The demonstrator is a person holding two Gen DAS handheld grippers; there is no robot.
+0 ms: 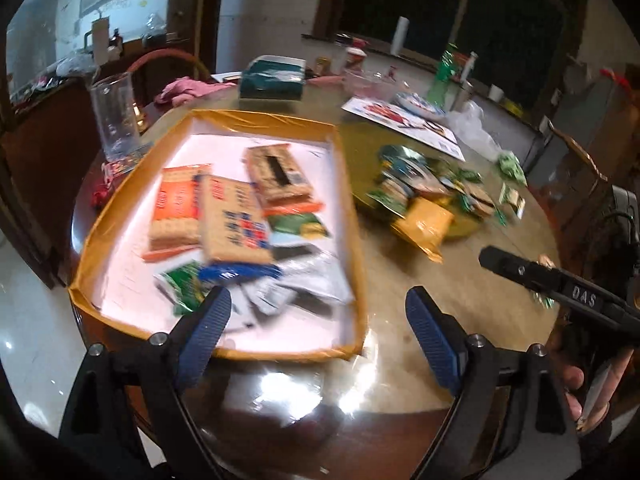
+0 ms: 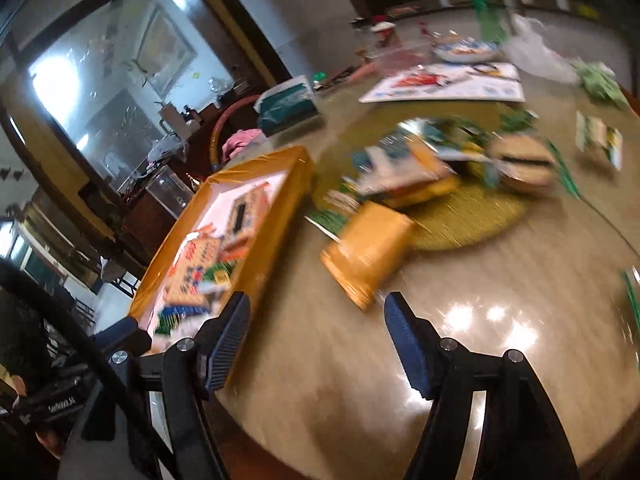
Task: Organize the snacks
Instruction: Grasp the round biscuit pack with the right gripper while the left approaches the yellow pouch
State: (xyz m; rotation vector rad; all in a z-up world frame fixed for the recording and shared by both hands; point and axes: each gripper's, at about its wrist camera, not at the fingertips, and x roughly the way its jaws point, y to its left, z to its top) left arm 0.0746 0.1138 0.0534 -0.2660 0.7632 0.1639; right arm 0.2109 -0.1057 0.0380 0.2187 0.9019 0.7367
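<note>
An orange-rimmed tray (image 1: 352, 208) on the round table holds several cracker packs (image 1: 232, 220) and small sachets. A loose snack pile (image 1: 424, 192) lies on a green mat to its right, with a yellow packet (image 1: 424, 228) at its near edge. My left gripper (image 1: 320, 332) is open and empty, above the tray's near right corner. In the right wrist view the tray (image 2: 264, 236) is at left and the yellow packet (image 2: 368, 252) lies just ahead of my right gripper (image 2: 318, 340), which is open and empty. The pile (image 2: 432, 168) is blurred.
A glass beaker (image 1: 114, 116) stands left of the tray. A teal box (image 1: 272, 80), a printed sheet (image 1: 400, 120), a green bottle (image 1: 444, 76) and a plastic bag (image 1: 472, 128) sit at the far side. Small green packets (image 1: 510, 184) lie scattered at right. The other gripper's body (image 1: 560, 284) enters at right.
</note>
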